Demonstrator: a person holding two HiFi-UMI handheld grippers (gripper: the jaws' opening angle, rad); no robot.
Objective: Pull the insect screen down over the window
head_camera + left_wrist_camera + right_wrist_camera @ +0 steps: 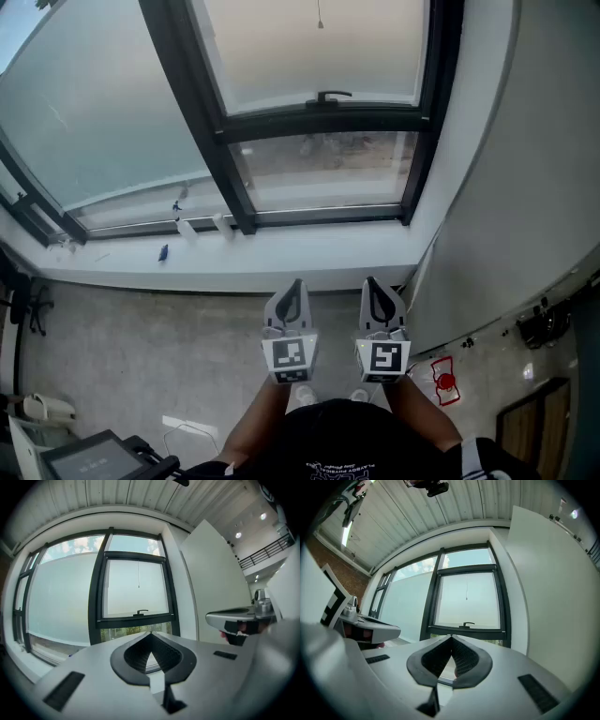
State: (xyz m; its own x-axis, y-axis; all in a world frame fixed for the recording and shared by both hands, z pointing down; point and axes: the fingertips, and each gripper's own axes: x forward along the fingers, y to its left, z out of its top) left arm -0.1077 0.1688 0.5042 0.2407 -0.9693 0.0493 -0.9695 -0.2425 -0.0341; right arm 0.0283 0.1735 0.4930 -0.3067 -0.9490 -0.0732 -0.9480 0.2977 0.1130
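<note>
Insect screen seems rolled up out of sight at the top of the far window (319, 66); only its pull cord (320, 19) hangs over the pane. Your left gripper (294, 287) and right gripper (372, 285) are closed, empty, side by side, well short of it. The whole pull remains.

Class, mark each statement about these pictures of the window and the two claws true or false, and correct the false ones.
1. The left claw and the right claw are both shut and empty. True.
2. The left claw grips the window handle. False: neither claw touches it; both are well short of the window.
3. A thin pull cord hangs in front of the pane above the handle. True.
4. The window frame is white. False: it is dark; the wall around it is white.
</note>
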